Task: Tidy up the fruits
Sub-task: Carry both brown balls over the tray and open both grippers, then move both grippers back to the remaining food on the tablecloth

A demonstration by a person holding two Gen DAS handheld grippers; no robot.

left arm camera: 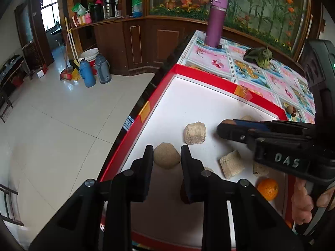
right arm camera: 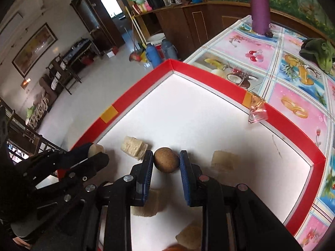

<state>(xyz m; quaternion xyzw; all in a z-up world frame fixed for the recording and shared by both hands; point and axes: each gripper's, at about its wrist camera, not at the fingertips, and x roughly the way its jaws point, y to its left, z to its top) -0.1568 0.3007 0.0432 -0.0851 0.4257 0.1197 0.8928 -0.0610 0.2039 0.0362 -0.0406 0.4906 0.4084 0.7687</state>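
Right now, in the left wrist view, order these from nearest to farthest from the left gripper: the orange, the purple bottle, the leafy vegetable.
1. Orange: in the tray, right of the left gripper.
2. Leafy vegetable: on the tablecloth beyond the tray, right.
3. Purple bottle: at the table's far end.

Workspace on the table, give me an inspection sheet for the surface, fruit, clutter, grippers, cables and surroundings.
Surface: red-rimmed white tray on a fruit-print tablecloth.
Job's things: orange and pale beige chunks lying in the tray.
Clutter: purple bottle, leafy greens, clear pink piece on the rim.
Grippers: left hand-held gripper shut on a tan rounded piece; right hand-held gripper shut on a brown round fruit.
Cables: nothing seen.
Surroundings: tiled floor, wooden counter, blue flask, grey flask.
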